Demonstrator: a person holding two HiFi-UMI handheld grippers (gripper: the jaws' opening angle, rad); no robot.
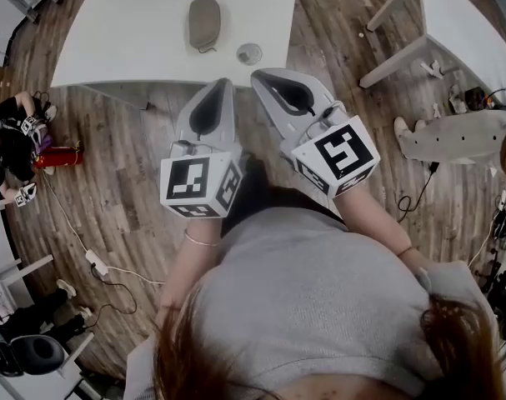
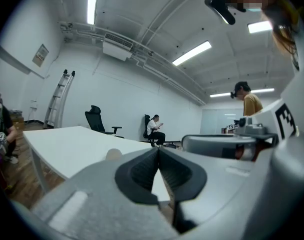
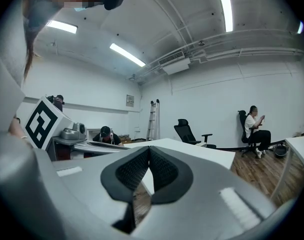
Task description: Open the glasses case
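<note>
Glasses case [image 1: 204,23]: grey, oval, closed, contents unseen. It lies flat on the white bench [image 1: 119,32], inboard of the near edge, with a small round item [image 1: 249,53] just beside it.
Left tool [image 1: 226,82]: jaws together, nothing between them.
Right tool [image 1: 257,75]: jaws together, empty.
Both are held side by side over the wooden floor [image 1: 127,182], short of the bench's edge and apart from the case.
Head view only: floor cables, second bench [image 1: 461,23].
Gripper views only: ladder [image 2: 59,99], office chair [image 2: 99,120], seated person [image 3: 256,129].
</note>
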